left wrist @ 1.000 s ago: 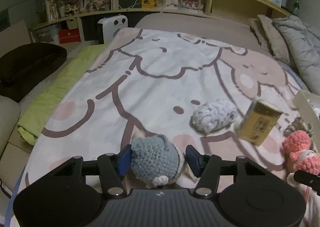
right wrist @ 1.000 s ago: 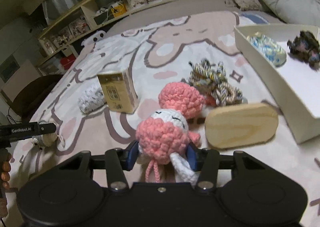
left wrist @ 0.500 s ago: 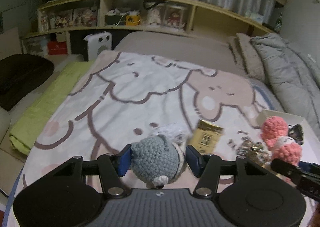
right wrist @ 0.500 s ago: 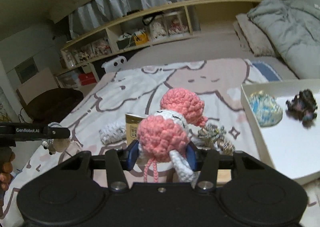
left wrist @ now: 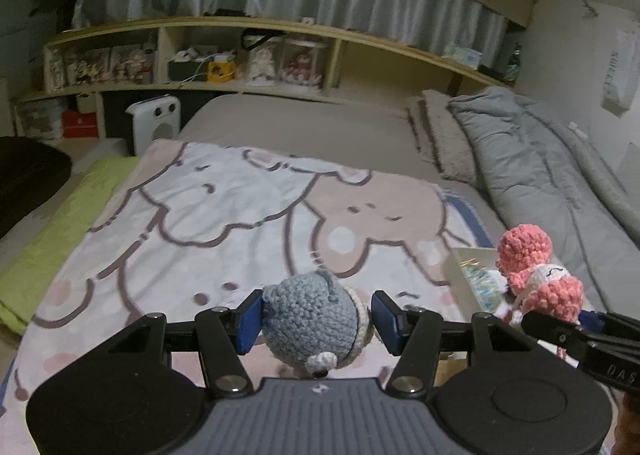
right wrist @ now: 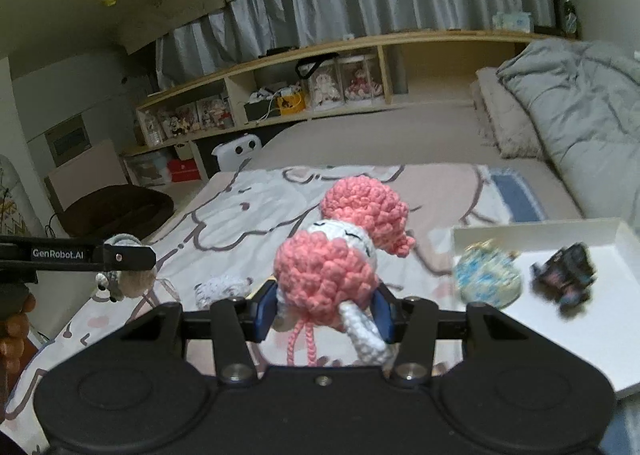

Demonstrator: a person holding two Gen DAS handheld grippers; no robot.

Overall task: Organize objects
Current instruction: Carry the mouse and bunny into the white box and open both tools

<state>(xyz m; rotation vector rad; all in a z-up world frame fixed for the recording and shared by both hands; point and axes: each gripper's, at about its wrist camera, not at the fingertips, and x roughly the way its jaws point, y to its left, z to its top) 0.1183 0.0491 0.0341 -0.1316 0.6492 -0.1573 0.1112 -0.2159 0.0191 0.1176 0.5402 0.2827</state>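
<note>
My left gripper (left wrist: 316, 319) is shut on a grey crocheted toy (left wrist: 310, 325) and holds it above the cartoon blanket (left wrist: 240, 223). My right gripper (right wrist: 326, 313) is shut on a pink and white crocheted doll (right wrist: 340, 251), lifted beside the white tray (right wrist: 600, 335). The doll also shows at the right of the left wrist view (left wrist: 536, 275). The tray holds a blue-white yarn ball (right wrist: 488, 279) and a dark yarn bundle (right wrist: 566, 275). The left gripper with its toy shows at the left of the right wrist view (right wrist: 120, 275).
A white-grey yarn ball (right wrist: 222, 289) lies on the blanket. Grey quilts (left wrist: 540, 175) are piled at the right. A wooden shelf (left wrist: 240, 55) with figurines runs behind the bed, a white heater (left wrist: 154, 127) below it. A green blanket (left wrist: 52, 231) lies along the left edge.
Both grippers have risen off the bed with their toys. The views tilted up, and the yellow box, wooden block and rope bundle dropped out of sight. The tray now lies closer.
</note>
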